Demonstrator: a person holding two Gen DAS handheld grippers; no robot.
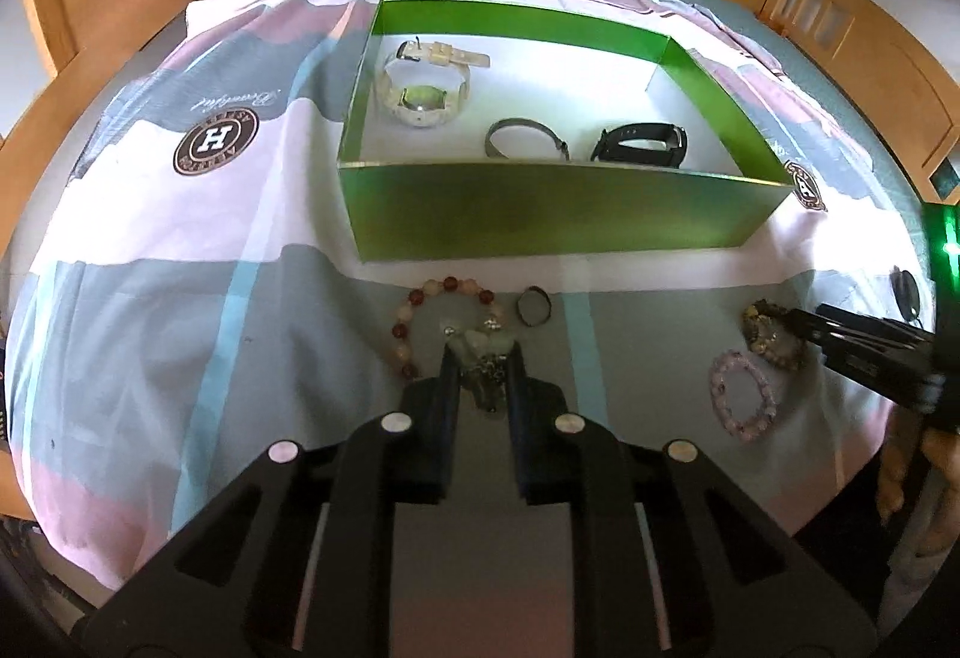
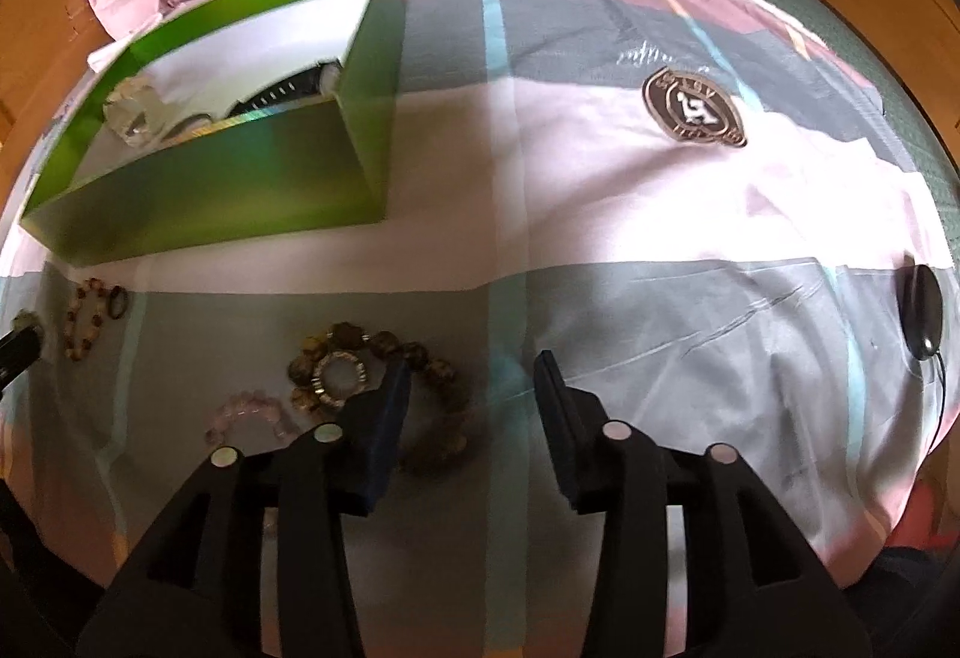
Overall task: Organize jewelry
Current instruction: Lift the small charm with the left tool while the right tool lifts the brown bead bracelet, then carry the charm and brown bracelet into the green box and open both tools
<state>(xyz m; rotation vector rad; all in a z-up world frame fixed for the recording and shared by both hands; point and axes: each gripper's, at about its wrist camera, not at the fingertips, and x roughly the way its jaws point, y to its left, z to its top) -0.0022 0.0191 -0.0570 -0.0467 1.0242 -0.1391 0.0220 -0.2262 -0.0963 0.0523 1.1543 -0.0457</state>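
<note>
The left gripper (image 1: 483,358) stood narrowly parted around a pale charm cluster (image 1: 487,352) on the bedspread (image 1: 180,298), contact unclear. The right gripper (image 2: 474,373) hung wide open and empty, its left finger over a brown bead bracelet (image 2: 384,346). Beyond sat the green box (image 1: 540,208) holding three watches (image 1: 423,88).

three watches (image 1: 420,88) lie in the box (image 1: 540,208); bracelets (image 1: 744,400) lie on the bedspread (image 1: 180,298) before it.
</note>
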